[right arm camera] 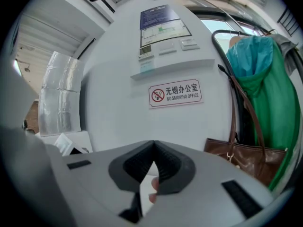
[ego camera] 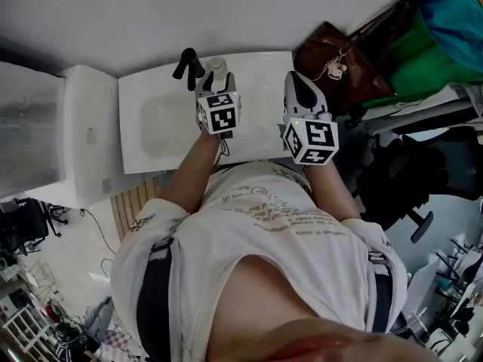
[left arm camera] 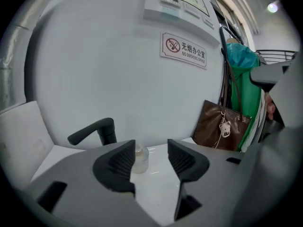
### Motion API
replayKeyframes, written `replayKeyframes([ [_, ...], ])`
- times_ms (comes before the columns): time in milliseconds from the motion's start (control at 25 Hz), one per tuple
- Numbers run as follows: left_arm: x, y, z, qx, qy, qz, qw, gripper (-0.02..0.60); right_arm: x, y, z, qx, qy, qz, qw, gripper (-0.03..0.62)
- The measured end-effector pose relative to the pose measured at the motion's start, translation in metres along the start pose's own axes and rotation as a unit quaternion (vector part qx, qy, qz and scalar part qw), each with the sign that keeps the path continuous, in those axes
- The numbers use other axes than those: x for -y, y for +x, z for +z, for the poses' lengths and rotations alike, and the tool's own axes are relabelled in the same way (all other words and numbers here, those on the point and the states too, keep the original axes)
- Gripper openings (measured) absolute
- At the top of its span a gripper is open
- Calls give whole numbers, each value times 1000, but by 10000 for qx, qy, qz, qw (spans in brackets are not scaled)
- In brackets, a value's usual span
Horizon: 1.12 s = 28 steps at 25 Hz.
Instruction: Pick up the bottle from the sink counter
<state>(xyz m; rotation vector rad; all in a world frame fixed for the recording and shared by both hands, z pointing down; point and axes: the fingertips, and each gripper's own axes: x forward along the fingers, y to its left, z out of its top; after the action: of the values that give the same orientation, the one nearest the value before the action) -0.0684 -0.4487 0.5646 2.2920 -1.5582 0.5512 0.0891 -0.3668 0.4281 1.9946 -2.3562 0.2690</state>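
Note:
A small clear bottle (ego camera: 218, 68) with a pale cap stands at the back of the white sink counter (ego camera: 260, 130), just right of the black faucet (ego camera: 188, 63). My left gripper (ego camera: 214, 86) hovers right in front of it. In the left gripper view the jaws (left arm camera: 150, 148) stand open, and the bottle (left arm camera: 141, 159) sits a little beyond them on the counter, half hidden by the left fingertip (left arm camera: 118, 164); no pad touches it. My right gripper (ego camera: 299, 85) hangs over the counter's right end, its jaws (right arm camera: 154, 150) shut with nothing between them.
A brown handbag (ego camera: 339, 62) leans at the counter's right edge below green and teal garments (ego camera: 434, 40). The faucet (left arm camera: 94, 130) stands left of the bottle. A white unit (ego camera: 87, 134) adjoins the sink on the left. The wall with a no-smoking sign (left arm camera: 183, 48) is close behind.

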Motion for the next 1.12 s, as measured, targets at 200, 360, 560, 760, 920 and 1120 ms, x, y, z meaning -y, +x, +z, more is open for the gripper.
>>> replayKeyframes([
  [200, -2, 28, -17, -149, 17, -39, 9999, 257, 11, -5, 0, -34, -29, -334, 9994, 21],
  [360, -13, 49, -33, -352, -70, 66, 9993, 302, 19, -9, -6, -106, -18, -560, 9984, 21],
  [560, -25, 69, -46, -520, -162, 158, 9984, 322, 28, -17, -10, -157, -19, -814, 9966, 21],
  [760, -28, 89, -52, -477, 17, 268, 9985, 322, 35, -26, -15, -225, -22, -1015, 9946, 21],
  [920, -34, 97, -50, -423, 169, 431, 9980, 322, 40, -31, -16, -238, -1, -1112, 9935, 21],
  [1120, -41, 108, -62, -656, 0, 588, 9961, 322, 42, -33, -16, -260, -27, -1126, 9933, 21],
])
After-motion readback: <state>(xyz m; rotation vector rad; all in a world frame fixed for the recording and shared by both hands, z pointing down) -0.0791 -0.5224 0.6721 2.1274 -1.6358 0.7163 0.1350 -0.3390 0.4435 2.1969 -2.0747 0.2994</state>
